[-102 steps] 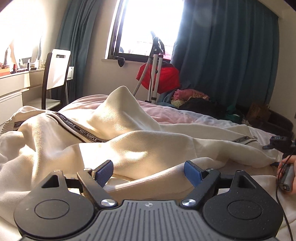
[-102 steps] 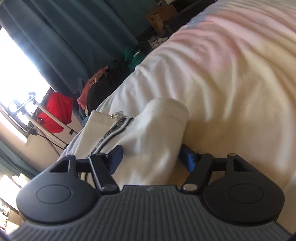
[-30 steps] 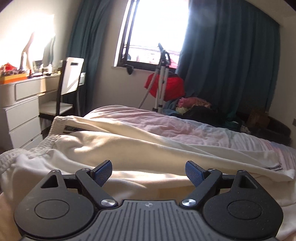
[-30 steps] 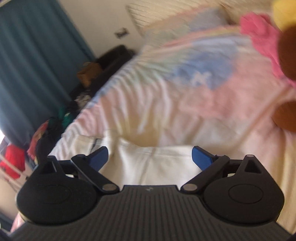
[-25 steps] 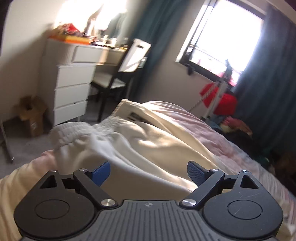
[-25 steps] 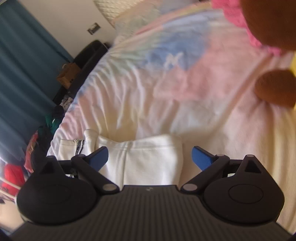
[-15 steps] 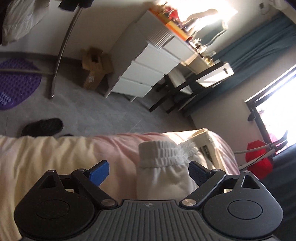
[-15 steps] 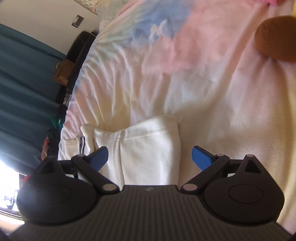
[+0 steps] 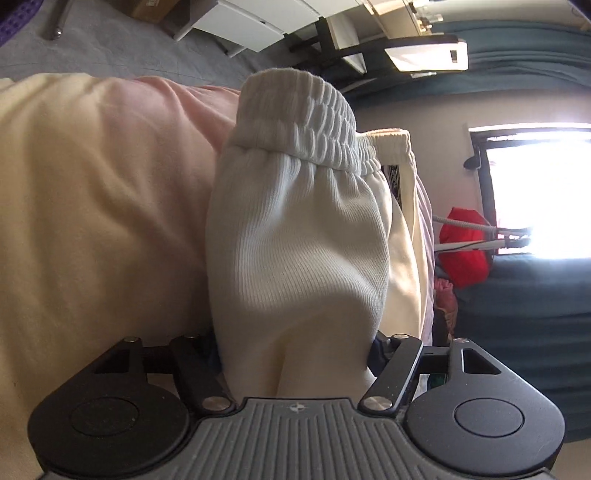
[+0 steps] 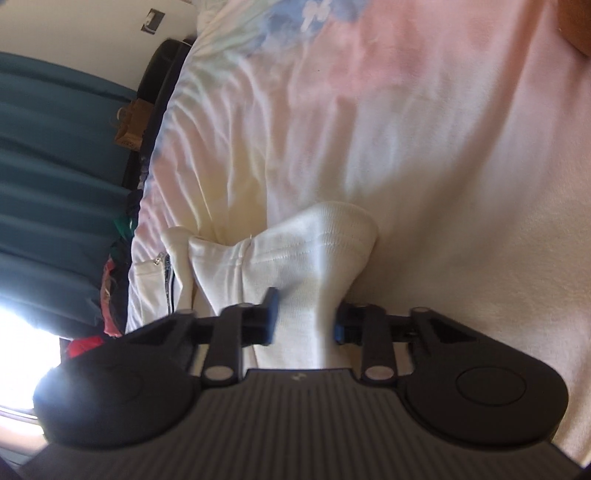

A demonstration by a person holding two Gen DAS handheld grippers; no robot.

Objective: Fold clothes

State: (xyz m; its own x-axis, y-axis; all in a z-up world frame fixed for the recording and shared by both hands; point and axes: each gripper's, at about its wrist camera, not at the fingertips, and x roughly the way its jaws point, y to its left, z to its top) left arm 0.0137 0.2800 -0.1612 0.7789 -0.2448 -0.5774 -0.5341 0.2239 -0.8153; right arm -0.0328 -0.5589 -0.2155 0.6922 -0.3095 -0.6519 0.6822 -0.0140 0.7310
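Left gripper (image 9: 295,343): its jaws are closed in on a bunched waist end of the cream sweatpants (image 9: 295,240), cloth filling the gap between them; the blue pads are almost buried under fabric, so the grip looks firm, likely to carry this end across for a fold.
Waistband (image 9: 299,110): the gathered elastic band sits at upper centre of the left wrist view, beyond the pinch, apparently left free so the edge can be lined up.
Bed (image 9: 92,203): pale yellow and pink bedding fills the left half of that view and serves as the folding surface; the sweatpants rest on it.
Room edge: white drawers (image 9: 258,22) and a chair (image 9: 388,44) sit along the top of the frame, a red bag (image 9: 463,247) and bright window (image 9: 535,192) at right, all well apart from the work.
Right gripper (image 10: 304,315): the jaws pinch the cuff end of the sweatpants (image 10: 303,258) between blue pads, the cloth narrowed to a neck at the squeeze.
Cuff (image 10: 343,225): it flares past the pads at centre frame, lying on the pink bedding (image 10: 443,147).
Zip pocket (image 10: 162,266): it shows at left centre, just beside the held leg.
Judgement: with both ends held, the garment seems ready to be doubled end to end.
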